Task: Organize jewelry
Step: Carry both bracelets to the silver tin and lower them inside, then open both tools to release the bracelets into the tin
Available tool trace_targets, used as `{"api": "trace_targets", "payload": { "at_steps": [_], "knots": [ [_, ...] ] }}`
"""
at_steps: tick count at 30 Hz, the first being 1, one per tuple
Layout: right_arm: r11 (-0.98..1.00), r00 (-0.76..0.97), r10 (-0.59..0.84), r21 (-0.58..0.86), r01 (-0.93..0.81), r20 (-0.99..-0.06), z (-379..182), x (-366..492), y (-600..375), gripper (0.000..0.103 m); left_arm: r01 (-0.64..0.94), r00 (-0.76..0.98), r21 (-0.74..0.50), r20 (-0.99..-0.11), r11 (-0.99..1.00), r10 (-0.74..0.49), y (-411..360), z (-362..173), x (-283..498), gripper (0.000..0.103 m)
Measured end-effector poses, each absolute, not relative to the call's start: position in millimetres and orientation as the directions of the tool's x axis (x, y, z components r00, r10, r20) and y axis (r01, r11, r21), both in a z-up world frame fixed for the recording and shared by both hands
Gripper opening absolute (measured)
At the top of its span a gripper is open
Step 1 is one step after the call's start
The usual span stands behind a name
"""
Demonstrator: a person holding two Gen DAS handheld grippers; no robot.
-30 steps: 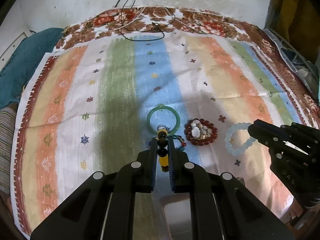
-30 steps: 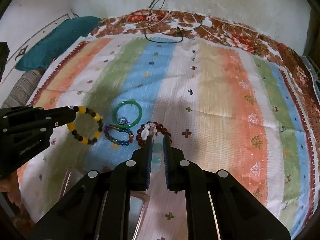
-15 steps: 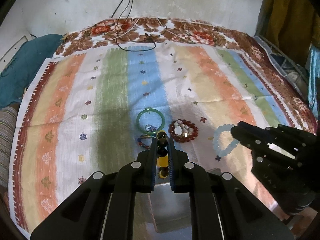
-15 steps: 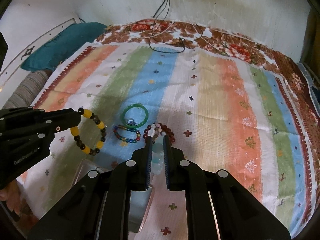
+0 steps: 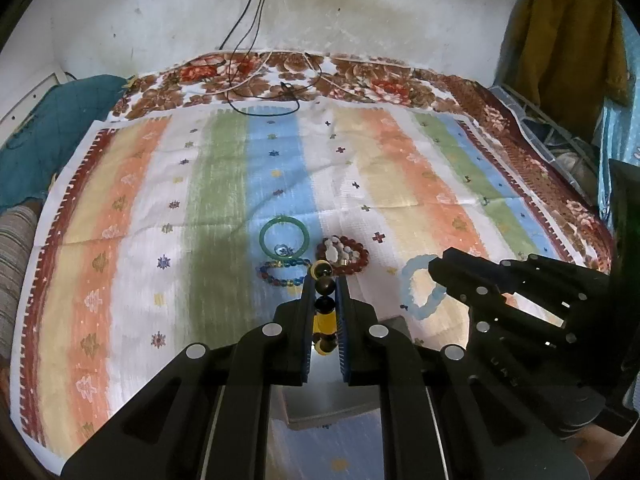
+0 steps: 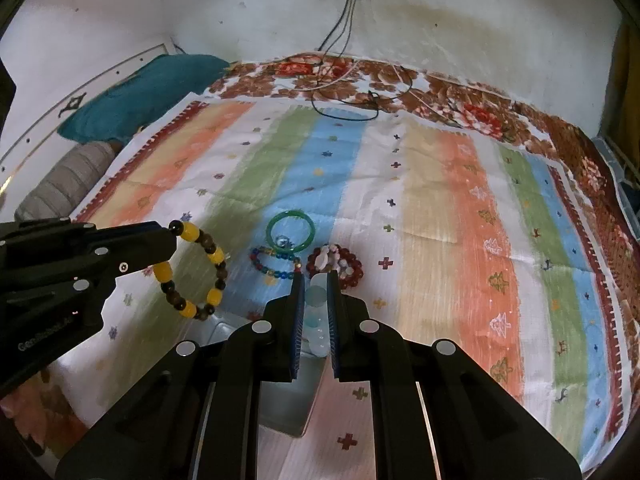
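Above the striped cloth (image 5: 224,184), the left gripper (image 5: 325,304) pinches a yellow-and-dark bead bracelet (image 6: 196,272) and the right gripper (image 6: 316,304) a pale blue bracelet (image 5: 420,288) — both hang over a shiny box (image 6: 280,400). Loosely nipped beads may slip, or swing wide of the box on release — landing among the green bangle (image 5: 284,236), multicoloured strand (image 5: 280,272) and red bracelet (image 5: 344,254).

dim, soft indoor light; faint shadows on the striped cloth (image 5: 224,216), heavy fisheye bending and dark corners.
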State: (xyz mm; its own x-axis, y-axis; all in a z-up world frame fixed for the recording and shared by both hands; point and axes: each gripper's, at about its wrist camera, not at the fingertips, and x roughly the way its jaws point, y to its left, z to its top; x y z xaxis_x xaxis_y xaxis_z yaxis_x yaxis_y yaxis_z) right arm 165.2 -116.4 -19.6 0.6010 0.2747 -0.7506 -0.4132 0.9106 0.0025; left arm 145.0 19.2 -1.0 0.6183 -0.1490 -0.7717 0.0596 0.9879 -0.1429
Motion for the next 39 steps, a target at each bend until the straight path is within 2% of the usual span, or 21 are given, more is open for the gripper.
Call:
{"api": "trace_targets", "payload": {
  "at_steps": [19, 30, 31, 34, 39],
  "knots": [
    [0.901, 0.588, 0.308, 0.031, -0.433, -0.748, -21.6, 124.2, -120.6, 0.012, 0.063, 0.62, -0.163, -0.766, 0.985, -0.167, 15.8, -4.2, 109.0, 0.01],
    [0.888, 0.526, 0.319, 0.054, -0.457, -0.788, -37.6, 118.5, -118.6, 0.013, 0.049, 0.576, -0.213, -0.792, 0.976, -0.202, 18.8, -14.1, 105.0, 0.01],
    [0.888, 0.519, 0.315, 0.054, -0.456, -0.795, -40.0, 119.9, -118.0, 0.015, 0.042, 0.571, -0.204, -0.798, 0.978, -0.191, 19.7, -16.2, 105.6, 0.011],
    [0.9, 0.529, 0.307, 0.06, -0.432, -0.791, -39.0, 122.8, -123.9, 0.041, 0.006, 0.576, -0.183, -0.803, 0.983, -0.153, 26.8, -17.8, 108.2, 0.018],
    [0.914, 0.536, 0.286, 0.058, -0.402, -0.794, -39.3, 132.0, -133.7, 0.045, -0.054, 0.591, -0.181, -0.798, 0.982, -0.115, 42.9, -15.9, 112.2, 0.037]
  ]
}}
